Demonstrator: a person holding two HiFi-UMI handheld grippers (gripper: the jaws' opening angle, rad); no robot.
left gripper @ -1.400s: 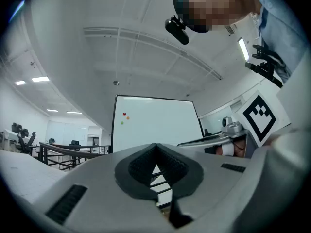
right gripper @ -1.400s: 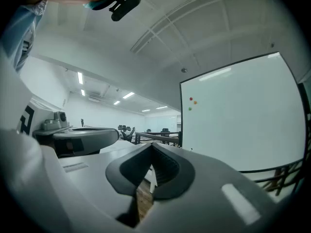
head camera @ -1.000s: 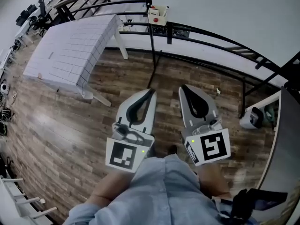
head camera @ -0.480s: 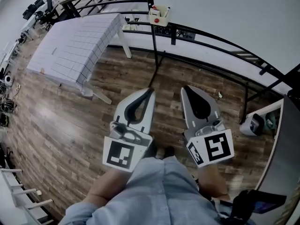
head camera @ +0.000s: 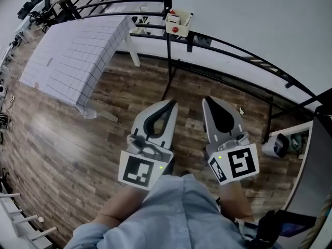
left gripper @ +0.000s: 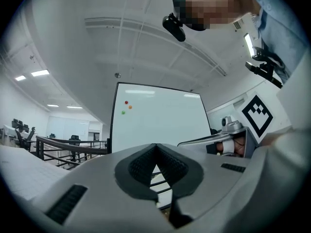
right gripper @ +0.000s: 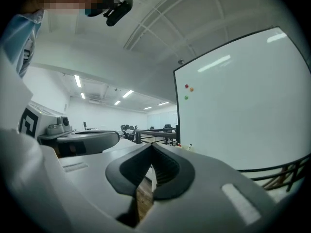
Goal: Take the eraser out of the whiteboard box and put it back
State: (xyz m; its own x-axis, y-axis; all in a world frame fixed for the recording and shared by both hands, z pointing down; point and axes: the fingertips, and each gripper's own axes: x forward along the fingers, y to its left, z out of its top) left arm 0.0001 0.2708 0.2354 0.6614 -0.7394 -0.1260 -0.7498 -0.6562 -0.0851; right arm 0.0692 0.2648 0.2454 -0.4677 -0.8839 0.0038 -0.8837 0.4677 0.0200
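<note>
The whiteboard box [head camera: 176,19] is a small cream tray fixed to the black frame under the whiteboard [head camera: 249,14], at the top middle of the head view. Something round and red [head camera: 175,29] shows at its front; I cannot make out the eraser. My left gripper [head camera: 171,104] and right gripper [head camera: 207,100] are held side by side over the wooden floor, well short of the box, both shut and empty. In the left gripper view the left gripper [left gripper: 155,147] points at the whiteboard [left gripper: 160,115]. In the right gripper view the right gripper [right gripper: 151,147] has the whiteboard [right gripper: 243,101] to its right.
A table under a gridded white cloth [head camera: 78,51] stands to the left. The whiteboard's black frame and legs [head camera: 233,48] run across ahead of the grippers. A white device [head camera: 275,144] sits on the floor at the right, beside a grey panel [head camera: 316,160].
Both grippers and the head view have moved together toward the whiteboard, so the box sits slightly lower and larger in view. The jaws of both stayed shut.
</note>
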